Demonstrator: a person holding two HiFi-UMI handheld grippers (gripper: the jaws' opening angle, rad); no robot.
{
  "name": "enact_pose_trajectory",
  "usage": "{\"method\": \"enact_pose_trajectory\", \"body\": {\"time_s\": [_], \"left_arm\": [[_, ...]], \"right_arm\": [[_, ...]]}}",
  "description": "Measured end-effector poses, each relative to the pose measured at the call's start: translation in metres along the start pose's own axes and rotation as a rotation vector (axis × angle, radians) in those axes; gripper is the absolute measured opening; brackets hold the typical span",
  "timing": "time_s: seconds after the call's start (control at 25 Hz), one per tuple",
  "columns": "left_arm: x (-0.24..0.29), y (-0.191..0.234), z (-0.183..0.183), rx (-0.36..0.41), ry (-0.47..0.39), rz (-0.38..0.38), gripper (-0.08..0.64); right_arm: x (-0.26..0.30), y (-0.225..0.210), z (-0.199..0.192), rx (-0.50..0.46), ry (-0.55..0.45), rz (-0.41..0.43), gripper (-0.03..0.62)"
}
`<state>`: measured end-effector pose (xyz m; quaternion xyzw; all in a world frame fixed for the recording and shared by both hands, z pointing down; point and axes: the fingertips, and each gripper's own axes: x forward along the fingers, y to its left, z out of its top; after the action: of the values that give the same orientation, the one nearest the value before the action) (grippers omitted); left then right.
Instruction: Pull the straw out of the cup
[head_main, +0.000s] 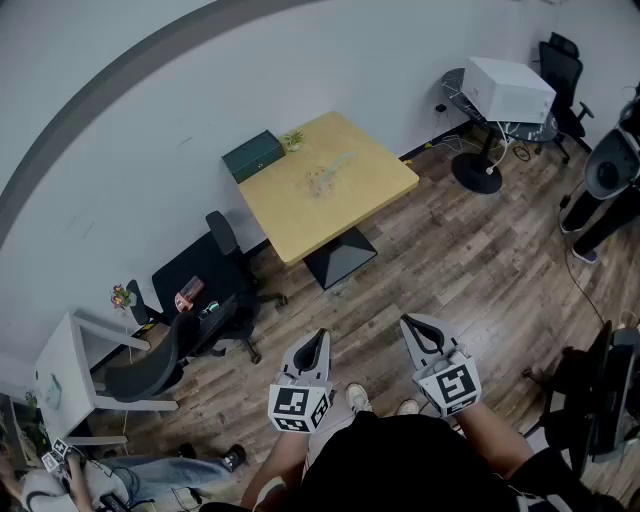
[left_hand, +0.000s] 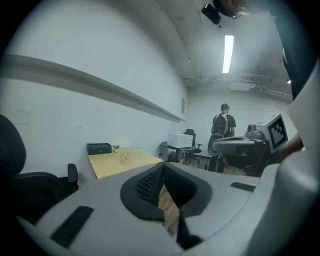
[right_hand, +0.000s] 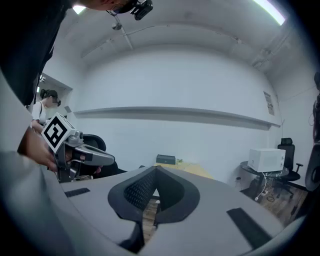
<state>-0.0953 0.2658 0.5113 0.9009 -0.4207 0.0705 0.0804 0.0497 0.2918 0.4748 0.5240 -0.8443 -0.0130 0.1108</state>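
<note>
Cool, even light from a ceiling strip lamp (left_hand: 228, 52); fisheye distortion, dark vignetted edges.

The person wears a black top (head_main: 400, 465), which fills the lower centre of the head view, with light-coloured shoes (head_main: 356, 396) showing just above it. The left gripper (head_main: 319, 338) and the right gripper (head_main: 408, 324) are of one pattern: pale grey moulded shells tapering to a point, with black-lined jaws. Each carries a white cube (head_main: 298, 408) printed with black square markers, one to each visible face. In the left gripper view the pads (left_hand: 150, 184) are black with a fine gridded texture, and shallow dark rectangular recesses (left_hand: 72, 225) mark the grey shell at lower left and at right.
</note>
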Motion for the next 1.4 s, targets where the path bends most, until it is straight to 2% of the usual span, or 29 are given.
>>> {"method": "enact_pose_trajectory", "body": {"time_s": [0.16,0.32,0.56,0.84,0.92,1.04,1.2,1.32,1.4], "left_arm": [[0.0,0.009,0.003,-0.008,-0.011,0.004,0.02],[-0.001,0.013,0.003,-0.006,-0.028,-0.023,0.02],[0.006,0.038,0.0,-0.009,-0.013,-0.038,0.02],[0.016,0.053,0.007,0.0,-0.023,-0.08,0.02],[0.018,0.058,0.012,0.001,-0.03,-0.085,0.02],[0.023,0.06,0.018,0.004,-0.036,-0.091,0.02],[0.034,0.065,0.024,-0.011,-0.056,-0.099,0.02],[0.048,0.067,0.027,-0.034,-0.085,-0.107,0.02],[0.061,0.069,0.03,-0.042,-0.09,-0.1,0.02]], "right_arm": [[0.008,0.001,-0.001,0.032,-0.012,-0.009,0.018],[0.015,0.005,-0.001,0.043,-0.009,-0.014,0.018],[0.039,0.002,-0.004,0.09,0.001,-0.055,0.018],[0.061,-0.006,0.01,0.124,-0.085,-0.07,0.02],[0.068,-0.005,0.014,0.128,-0.091,-0.063,0.051],[0.072,-0.012,0.019,0.132,-0.105,-0.059,0.162],[0.082,-0.03,0.026,0.148,-0.138,-0.061,0.263],[0.094,-0.042,0.028,0.14,-0.164,-0.039,0.382],[0.105,-0.051,0.03,0.144,-0.181,-0.018,0.506]]}}
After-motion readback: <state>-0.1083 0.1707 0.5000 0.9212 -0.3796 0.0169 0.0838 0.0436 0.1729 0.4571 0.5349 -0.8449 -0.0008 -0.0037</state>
